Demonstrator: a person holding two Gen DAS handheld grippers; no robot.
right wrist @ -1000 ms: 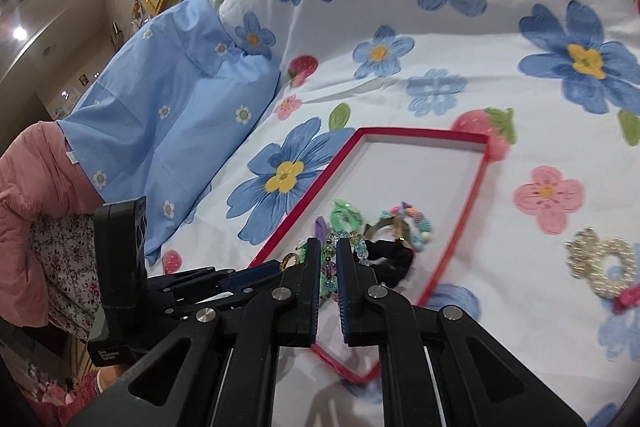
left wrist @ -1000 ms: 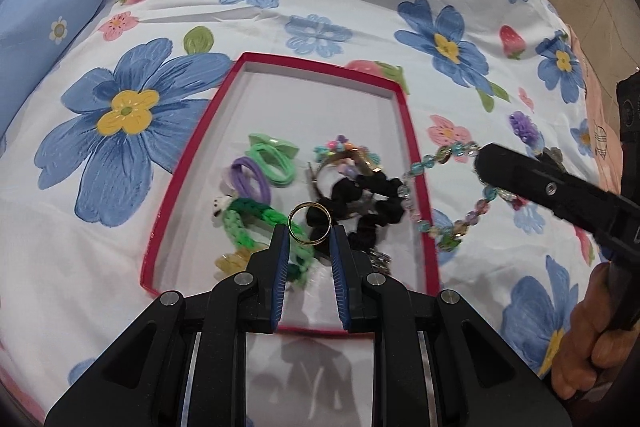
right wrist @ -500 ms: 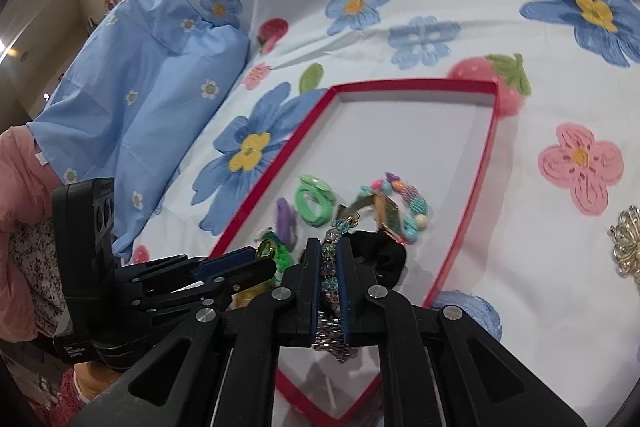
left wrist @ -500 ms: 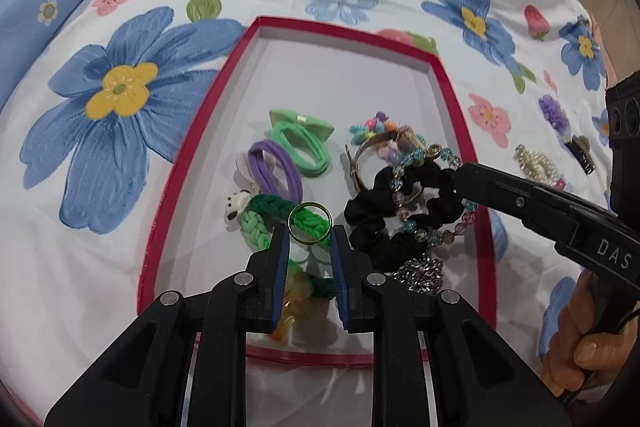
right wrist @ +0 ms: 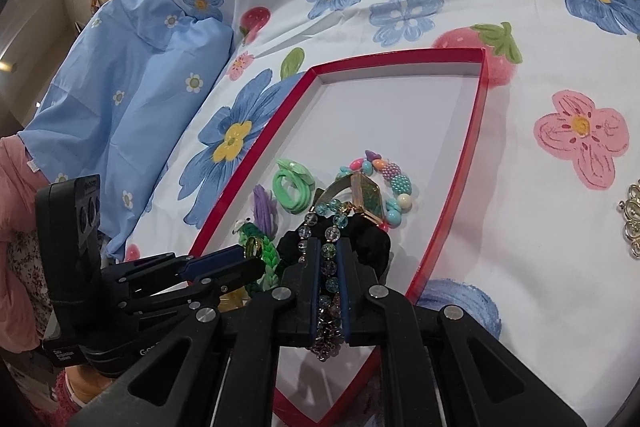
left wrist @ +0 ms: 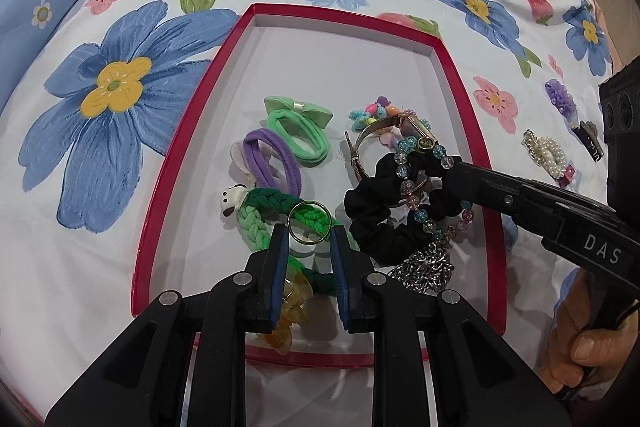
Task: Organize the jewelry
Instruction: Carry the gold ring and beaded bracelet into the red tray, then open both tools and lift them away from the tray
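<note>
A red-rimmed white tray (left wrist: 192, 131) lies on the flowered bedsheet and holds hair ties, a black scrunchie (left wrist: 380, 227), a gold watch (left wrist: 412, 125), a silver chain (left wrist: 428, 267) and an amber claw clip (left wrist: 288, 311). My left gripper (left wrist: 309, 239) is shut on a gold ring (left wrist: 310, 223), held just above the green braided tie (left wrist: 272, 207) inside the tray. My right gripper (right wrist: 328, 255) is shut on a glass bead bracelet (right wrist: 330, 267), its loop draped over the scrunchie (right wrist: 372, 243) in the tray; it also shows in the left wrist view (left wrist: 416, 179).
On the sheet right of the tray lie a pearl hair tie (left wrist: 548, 153), a purple flower clip (left wrist: 560, 95) and a dark clip (left wrist: 588, 135). A blue pillow (right wrist: 120, 99) lies left of the tray. A gold brooch (right wrist: 632, 223) sits at the right edge.
My right gripper carried the bead bracelet from the sheet over the tray's right rim onto the scrunchie. My left gripper moved forward over the tray, still holding the ring.
</note>
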